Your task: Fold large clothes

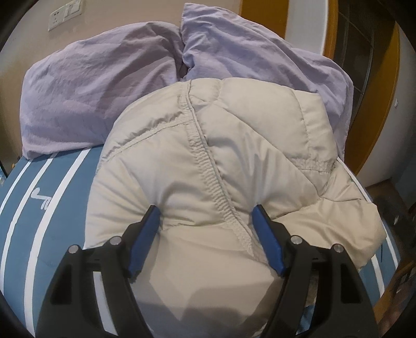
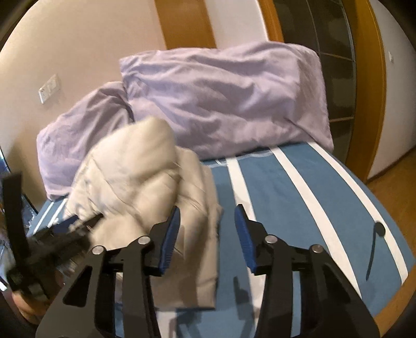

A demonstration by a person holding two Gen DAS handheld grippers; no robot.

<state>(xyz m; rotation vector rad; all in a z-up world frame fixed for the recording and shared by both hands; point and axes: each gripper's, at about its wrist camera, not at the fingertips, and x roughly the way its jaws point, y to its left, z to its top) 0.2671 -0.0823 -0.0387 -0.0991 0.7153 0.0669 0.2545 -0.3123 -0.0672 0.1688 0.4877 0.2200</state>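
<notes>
Left wrist view: beige padded jacket [image 1: 208, 169] bunched on the bed, blue cover w/ white stripes [image 1: 31, 208]. Left gripper [image 1: 206, 215] set wide, and a thick puff of the jacket fills the gap. Both blue pads [image 1: 144, 239] dent into the fabric, which creases around each tip, so it has hold of that fold. A stitched seam runs down the jacket between the fingers. Two lilac pillows [image 1: 91, 91] sit behind the jacket against the wall; jacket's far edge touches them. Wall socket plate [image 1: 65, 14] upper left.

Right wrist view: right gripper [image 2: 208, 215] partly open, nothing gripped. Its left-hand pad overlaps the jacket's [image 2: 145, 187] edge in the picture, but can't tell if it touches. The other pad is over bare cover [image 2: 299, 182]. Jacket is on the left side of the bed — upper part blurred, lifted in a lump, lower part lying flat on the cover. Left gripper [image 2: 85, 219] shows at lower left, blurred, tips dug into the jacket. A hand [image 2: 28, 309] is partly in view under it, near the frame's edge. Pillows [image 2: 228, 104] are behind, w/ a wooden door frame [image 2: 369, 91] at right.
</notes>
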